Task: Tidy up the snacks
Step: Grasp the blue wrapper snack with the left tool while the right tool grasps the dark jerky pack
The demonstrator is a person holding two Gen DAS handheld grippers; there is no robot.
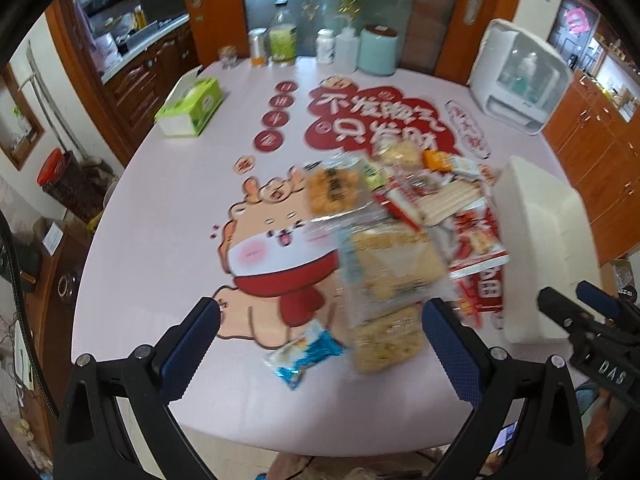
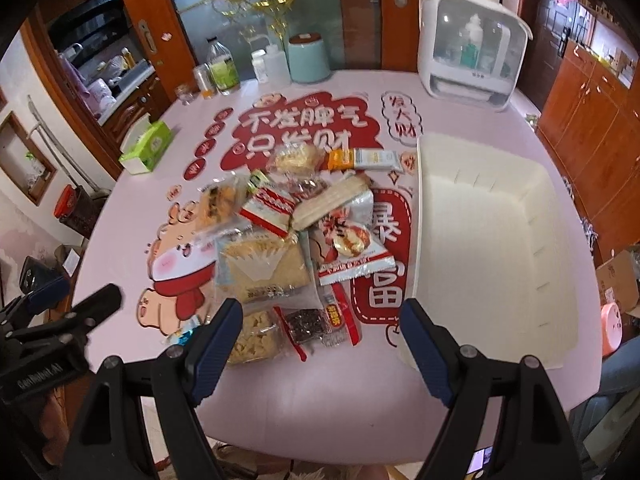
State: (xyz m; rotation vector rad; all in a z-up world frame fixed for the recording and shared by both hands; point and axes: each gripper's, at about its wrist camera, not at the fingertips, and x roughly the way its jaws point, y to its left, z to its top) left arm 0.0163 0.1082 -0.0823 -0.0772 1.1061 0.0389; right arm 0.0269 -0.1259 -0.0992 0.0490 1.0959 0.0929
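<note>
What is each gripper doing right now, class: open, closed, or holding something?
Left gripper: jaws open, holding nothing, above the snack pile.
Right gripper: jaws open, holding nothing.

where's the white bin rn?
In the right wrist view the white bin sits empty on the pink table, right of the snack pile and in front of the white appliance.

We are seeing bare table [image 2: 120, 240] lying left of the snack pile [image 2: 288, 240]; the white bin [image 2: 416, 240] is walling its right side.
</note>
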